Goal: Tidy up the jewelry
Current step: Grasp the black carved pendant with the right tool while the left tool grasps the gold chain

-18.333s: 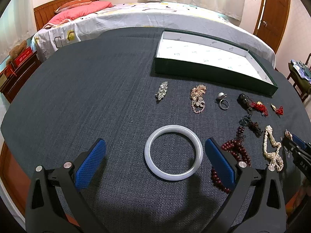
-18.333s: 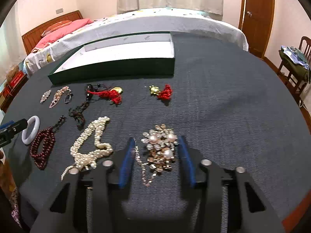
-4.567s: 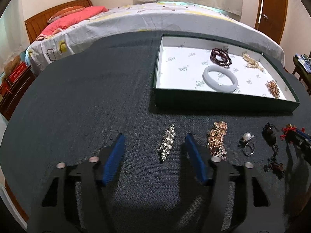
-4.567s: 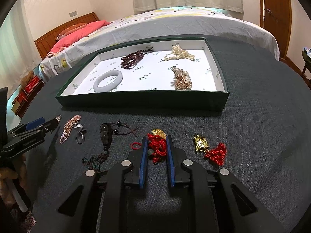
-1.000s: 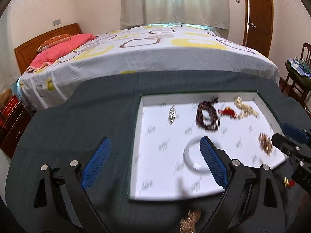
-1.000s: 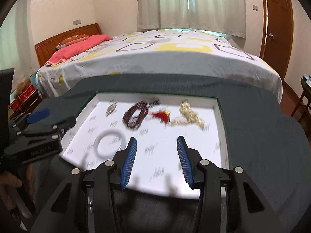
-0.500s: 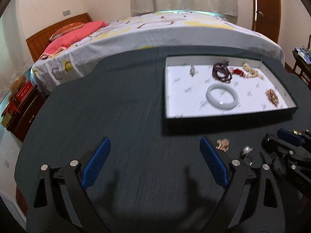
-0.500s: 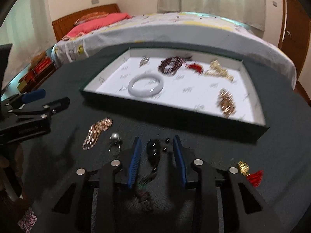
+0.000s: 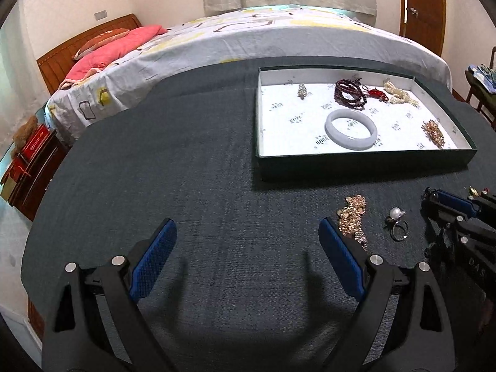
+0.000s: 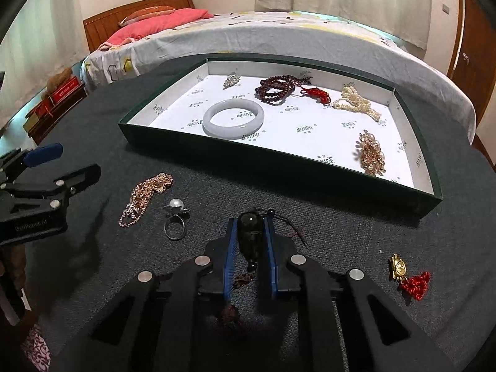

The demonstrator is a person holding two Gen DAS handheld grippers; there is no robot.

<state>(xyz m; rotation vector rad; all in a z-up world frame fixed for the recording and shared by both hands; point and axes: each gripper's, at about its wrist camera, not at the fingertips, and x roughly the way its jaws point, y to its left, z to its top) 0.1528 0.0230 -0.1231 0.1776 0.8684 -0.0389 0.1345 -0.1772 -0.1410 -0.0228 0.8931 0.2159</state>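
My right gripper (image 10: 250,221) is low over the dark tablecloth, its jaws closing, and the blue pads press both sides of a dark bead pendant (image 10: 249,235) whose cord trails under the gripper. My left gripper (image 9: 246,226) hangs wide open over bare cloth, with a rose-gold chain (image 9: 353,217) just beyond its right finger. A pearl ring (image 10: 175,217) lies between that chain (image 10: 145,195) and the pendant. The green tray (image 10: 279,164) holds a white bangle (image 10: 234,119), dark red beads (image 10: 276,88), pearls (image 10: 356,102) and a gold brooch (image 10: 372,152).
A gold charm with a red tassel (image 10: 409,274) lies on the cloth to the right of my right gripper. A bed (image 9: 248,34) stands behind the table, a wooden door (image 9: 421,6) at the back right. The table's round edge falls away on the left.
Both grippers came back from over the tray and sank to the cloth in front of it. The right jaws narrowed and closed on the dark pendant. The left stayed wide open.
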